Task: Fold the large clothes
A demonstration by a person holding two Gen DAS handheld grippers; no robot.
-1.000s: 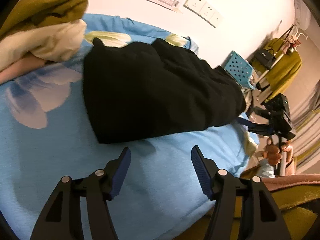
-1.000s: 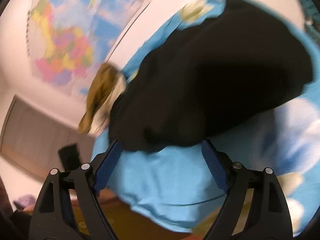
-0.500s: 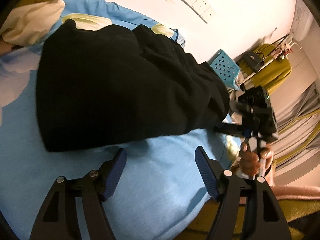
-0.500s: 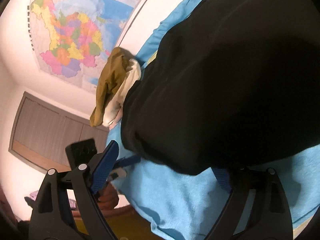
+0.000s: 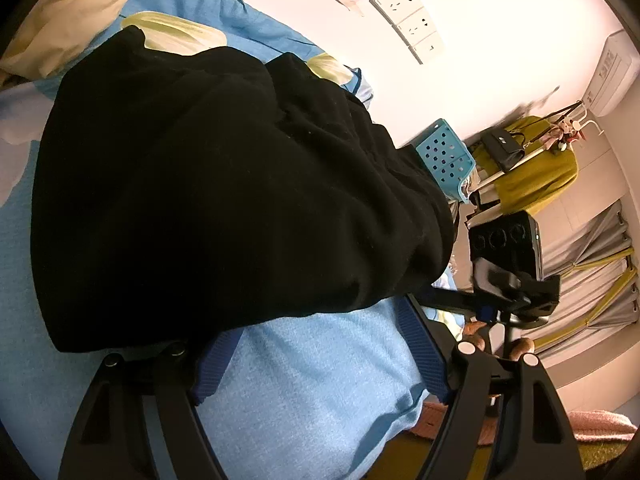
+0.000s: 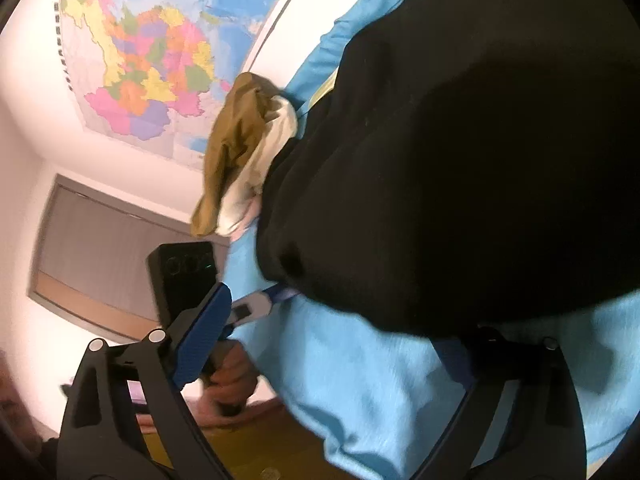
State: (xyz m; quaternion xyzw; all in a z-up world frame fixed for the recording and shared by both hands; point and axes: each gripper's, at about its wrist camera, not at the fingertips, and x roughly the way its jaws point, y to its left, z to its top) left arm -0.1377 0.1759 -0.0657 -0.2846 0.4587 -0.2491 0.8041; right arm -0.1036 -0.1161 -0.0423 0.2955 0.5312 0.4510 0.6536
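Observation:
A large black garment (image 5: pixel 224 200) lies bunched on the blue bed sheet (image 5: pixel 312 380). My left gripper (image 5: pixel 320 340) is at its near hem with jaws opening. The hem drapes over the left fingertip and meets the right one, and no pad presses on it. In the right wrist view the black garment (image 6: pixel 460 160) fills the upper right. My right gripper (image 6: pixel 328 340) is at its near edge, jaws opening wide. The cloth hides its right fingertip, while the left finger (image 6: pixel 204 336) stands free of the cloth. Each view shows the other gripper, held in a hand (image 5: pixel 476 330) and a hand (image 6: pixel 232 368).
A pile of olive and cream clothes (image 6: pixel 240 148) lies at the far end of the bed. A teal perforated basket (image 5: pixel 444 156) and a clothes rack with an olive garment (image 5: pixel 536 176) stand beyond the bed. A coloured map (image 6: pixel 152 60) hangs on the wall.
Both grippers have moved forward to the black garment's near edge, and their jaws have widened. The hem now lies over fingertips that stood short of it before.

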